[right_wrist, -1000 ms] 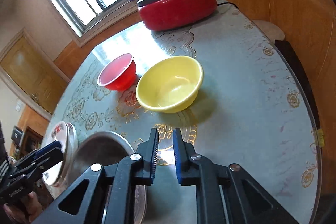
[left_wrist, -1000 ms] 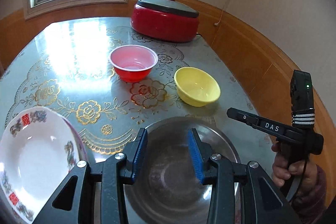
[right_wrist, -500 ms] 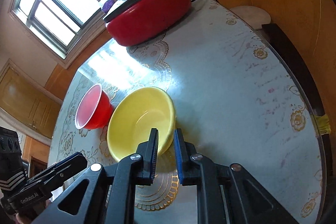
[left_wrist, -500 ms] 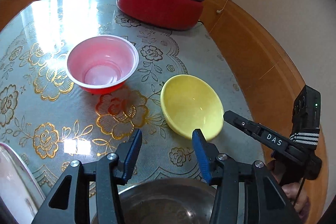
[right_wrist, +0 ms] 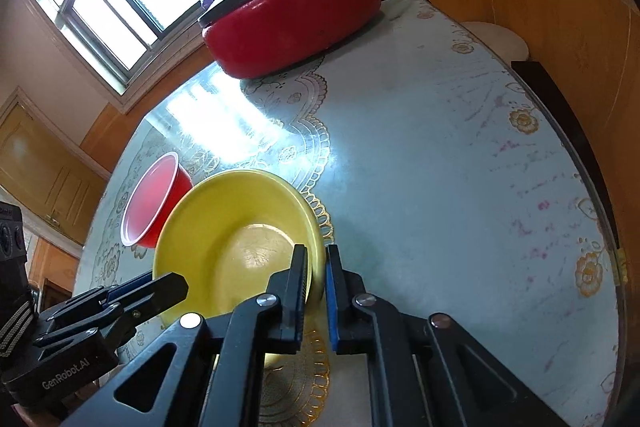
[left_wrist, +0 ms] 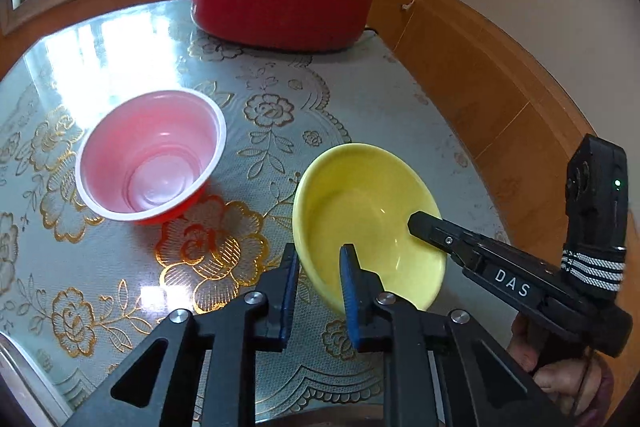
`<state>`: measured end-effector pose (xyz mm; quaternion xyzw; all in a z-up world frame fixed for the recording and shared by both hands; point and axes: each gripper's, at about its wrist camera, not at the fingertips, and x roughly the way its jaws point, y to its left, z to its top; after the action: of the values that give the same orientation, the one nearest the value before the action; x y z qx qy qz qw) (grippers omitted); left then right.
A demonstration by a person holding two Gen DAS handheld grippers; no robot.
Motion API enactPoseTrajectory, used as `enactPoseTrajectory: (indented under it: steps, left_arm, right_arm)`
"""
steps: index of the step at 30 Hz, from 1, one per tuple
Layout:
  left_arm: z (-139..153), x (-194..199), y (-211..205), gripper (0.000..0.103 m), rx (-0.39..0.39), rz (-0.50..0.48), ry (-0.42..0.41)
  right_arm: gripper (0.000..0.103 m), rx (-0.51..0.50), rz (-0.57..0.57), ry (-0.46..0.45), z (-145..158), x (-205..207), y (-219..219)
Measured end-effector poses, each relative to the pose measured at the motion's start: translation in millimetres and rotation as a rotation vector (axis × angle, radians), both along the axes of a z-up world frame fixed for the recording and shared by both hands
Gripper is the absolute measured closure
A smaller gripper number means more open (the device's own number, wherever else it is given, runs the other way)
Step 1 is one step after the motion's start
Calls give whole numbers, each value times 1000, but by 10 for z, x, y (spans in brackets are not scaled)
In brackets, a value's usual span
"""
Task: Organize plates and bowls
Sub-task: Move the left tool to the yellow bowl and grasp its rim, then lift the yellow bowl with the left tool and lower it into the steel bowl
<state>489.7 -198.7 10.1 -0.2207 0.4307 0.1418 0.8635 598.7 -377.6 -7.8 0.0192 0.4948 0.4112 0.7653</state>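
A yellow bowl (left_wrist: 360, 203) sits on the table right of a red bowl with a pink inside (left_wrist: 150, 155). My left gripper (left_wrist: 318, 267) straddles the yellow bowl's near-left rim, one finger outside and one inside, jaws narrowed around it. My right gripper (right_wrist: 317, 267) straddles the bowl's right rim (right_wrist: 316, 227), jaws close on it; it also shows in the left wrist view (left_wrist: 416, 223) reaching over the bowl. The yellow bowl (right_wrist: 240, 227) and the red bowl (right_wrist: 154, 195) show in the right wrist view too. The bowl looks tilted.
A big red electric pot with a grey lid (left_wrist: 284, 3) stands at the table's far side. The flowered table cover (left_wrist: 248, 107) runs to a wooden wall on the right. A steel basin's rim (left_wrist: 320, 415) shows at the bottom edge. A white plate edge (left_wrist: 24, 379) is lower left.
Both grippers moved forward from over the steel basin to the yellow bowl. The left jaws narrowed around its rim, and the right gripper came onto the opposite rim.
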Motion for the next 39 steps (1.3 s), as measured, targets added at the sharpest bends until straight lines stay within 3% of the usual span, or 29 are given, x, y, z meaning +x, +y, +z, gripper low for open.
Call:
enactPoseTrajectory:
  steps: [13, 17, 24, 28, 31, 39]
  left_arm:
    - [317, -660, -256, 83, 49, 27, -78]
    - [384, -964, -322, 83, 73, 33, -107]
    - [437, -1516, -375, 83, 43, 36, -148]
    - [332, -1781, -480, 83, 53, 15, -123]
    - [193, -1936, -503, 83, 11, 21, -98]
    - [-24, -2043, -629, 83, 13, 38, -33]
  right_arm:
    - [96, 78, 95, -23, 310, -356, -103]
    - [96, 96, 156, -48, 428, -586, -114]
    - [96, 116, 296, -76, 565, -988, -167]
    - [96, 90, 372, -82, 546, -1175, -190]
    - [96, 50, 426, -86, 485, -1322, -183]
    - [95, -79, 483, -80, 258, -1483, -154]
